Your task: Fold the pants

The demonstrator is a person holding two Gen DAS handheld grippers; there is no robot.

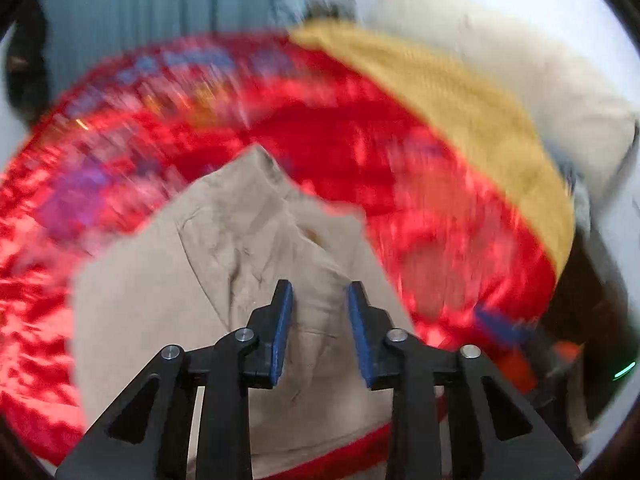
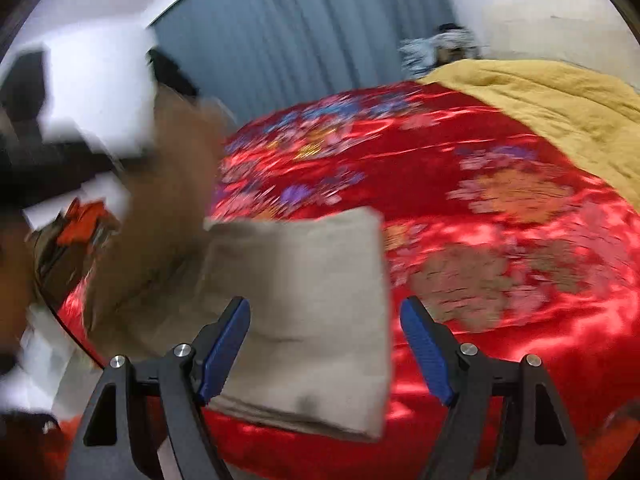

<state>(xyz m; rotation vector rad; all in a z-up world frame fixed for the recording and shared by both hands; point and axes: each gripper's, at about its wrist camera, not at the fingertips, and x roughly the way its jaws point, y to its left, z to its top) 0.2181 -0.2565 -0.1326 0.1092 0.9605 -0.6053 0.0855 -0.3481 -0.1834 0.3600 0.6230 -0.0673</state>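
Note:
The beige pants (image 1: 224, 264) lie on a red floral bedspread (image 1: 360, 152). In the left wrist view my left gripper (image 1: 320, 292) hovers over the pants, its blue-padded jaws partly apart with nothing between them. In the right wrist view the pants (image 2: 304, 304) form a folded rectangular stack, with a blurred part of the cloth raised at its left (image 2: 168, 200). My right gripper (image 2: 326, 312) is wide open above the stack's near edge. Both views are motion-blurred.
A mustard-yellow blanket (image 2: 560, 116) covers the far right of the bed (image 1: 460, 92). A cream pillow (image 1: 520, 60) lies beyond it. Blue-grey curtains (image 2: 300, 32) hang behind. Dark clutter with orange items (image 2: 80, 220) sits off the bed's left edge.

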